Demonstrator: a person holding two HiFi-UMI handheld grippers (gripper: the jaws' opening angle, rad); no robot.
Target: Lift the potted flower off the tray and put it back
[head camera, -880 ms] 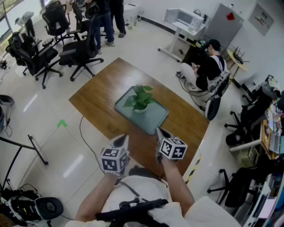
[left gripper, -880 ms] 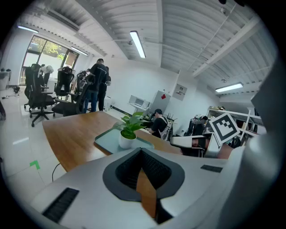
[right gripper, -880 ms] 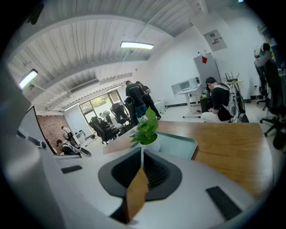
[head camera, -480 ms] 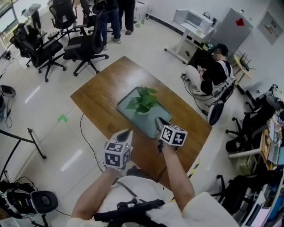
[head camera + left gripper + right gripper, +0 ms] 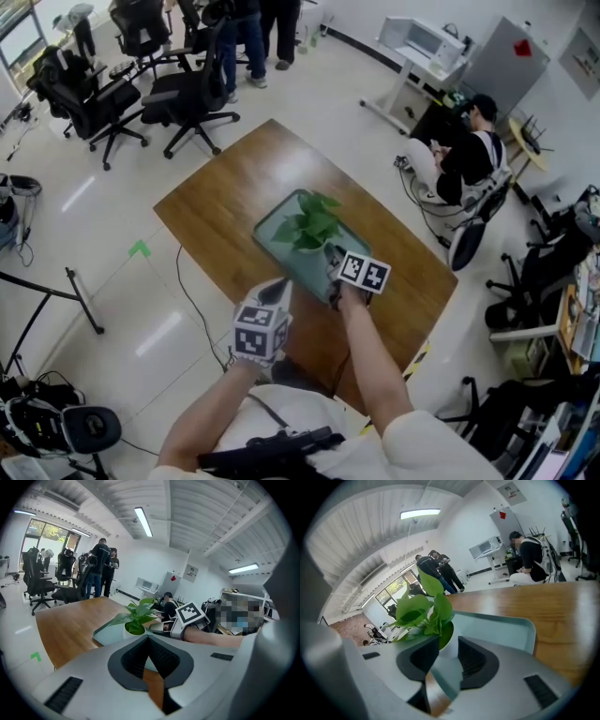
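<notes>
Potted flower (image 5: 309, 225) sits upright mid-tray (image 5: 291, 263) on wood table (image 5: 220, 192). Right gripper (image 5: 332, 254) at its 5 o'clock, jaws apart w/ white pot btwn them, no squeeze visible. Left gripper (image 5: 278, 289) at 7 o'clock, off tray, tips together, empty

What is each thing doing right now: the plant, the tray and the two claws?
potted flower: upright, standing on the tray, not lifted yet
tray: lying flat on the wooden table, holding only the flower
right claw: open, tips at the pot, not squeezing it
left claw: shut and empty, held back near the table's edge
</notes>
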